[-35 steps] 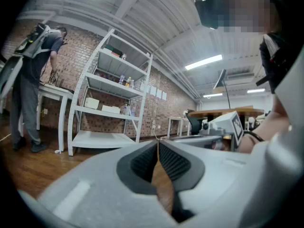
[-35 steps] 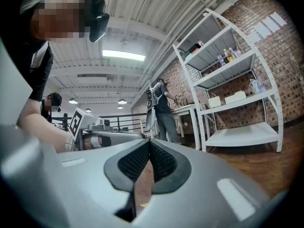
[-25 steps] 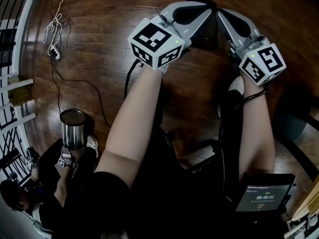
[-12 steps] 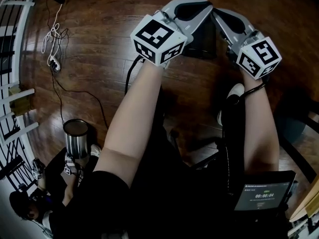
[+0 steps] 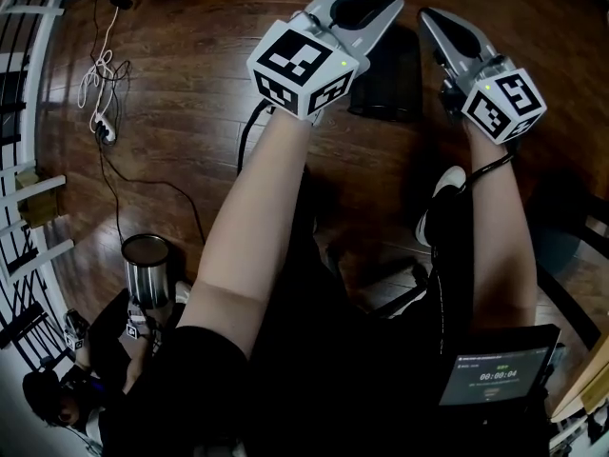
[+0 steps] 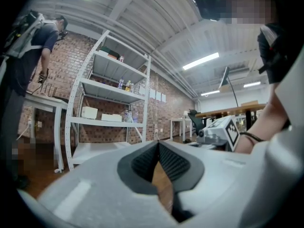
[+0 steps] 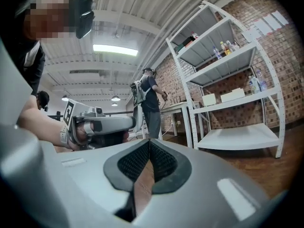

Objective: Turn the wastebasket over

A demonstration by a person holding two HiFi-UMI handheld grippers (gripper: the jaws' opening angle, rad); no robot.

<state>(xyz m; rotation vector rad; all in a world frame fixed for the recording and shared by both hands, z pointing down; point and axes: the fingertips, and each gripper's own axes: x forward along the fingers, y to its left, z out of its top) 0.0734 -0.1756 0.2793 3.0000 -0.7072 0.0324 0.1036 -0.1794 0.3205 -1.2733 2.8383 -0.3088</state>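
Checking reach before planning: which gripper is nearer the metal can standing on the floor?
Left. In the head view the left gripper is above and to the right of the metal can; the right gripper sits even farther right, beyond the left one.

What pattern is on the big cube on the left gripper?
Black and white squares, like a chunky code, on the cube. The head view shows it best.

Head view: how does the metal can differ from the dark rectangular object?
The metal can is shiny and round; the dark rectangular object is dull and boxy. The can stands at lower left; the dark object shows at the top, between the left gripper and the right gripper. Both are on the wooden floor.
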